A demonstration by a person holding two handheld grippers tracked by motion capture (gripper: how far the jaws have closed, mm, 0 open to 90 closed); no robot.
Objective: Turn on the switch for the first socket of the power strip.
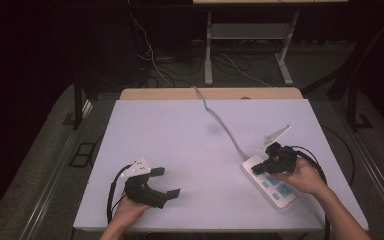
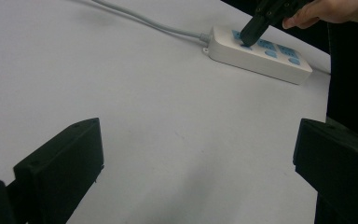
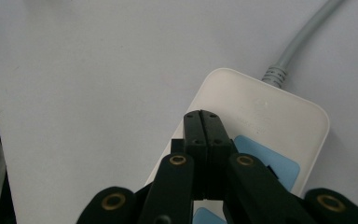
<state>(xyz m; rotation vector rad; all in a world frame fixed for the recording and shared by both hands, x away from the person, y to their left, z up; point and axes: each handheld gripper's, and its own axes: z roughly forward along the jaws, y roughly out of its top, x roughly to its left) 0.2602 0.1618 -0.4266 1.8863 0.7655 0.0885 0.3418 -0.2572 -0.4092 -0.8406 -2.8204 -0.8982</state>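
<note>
Right gripper (image 1: pixel 258 169), jaws pressed together, is poking the power strip (image 1: pixel 272 187) lower right; prob a switch, so press straight down. Left gripper (image 1: pixel 166 182) rests w/ jaws apart.

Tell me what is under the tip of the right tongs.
The right tongs, jaws closed together, point down onto the white power strip near its cable end, beside a blue socket panel. The spot directly beneath the tip is covered, so any button there cannot be seen.

One white power strip (image 1: pixel 269 181) on one white table (image 1: pixel 190 145), with one grey cord (image 1: pixel 219 119) running from it. Blue socket panels on the strip: at least four visible in the left gripper view. Two grippers: left gripper (image 1: pixel 166 181), right gripper (image 1: pixel 255 169).
</note>
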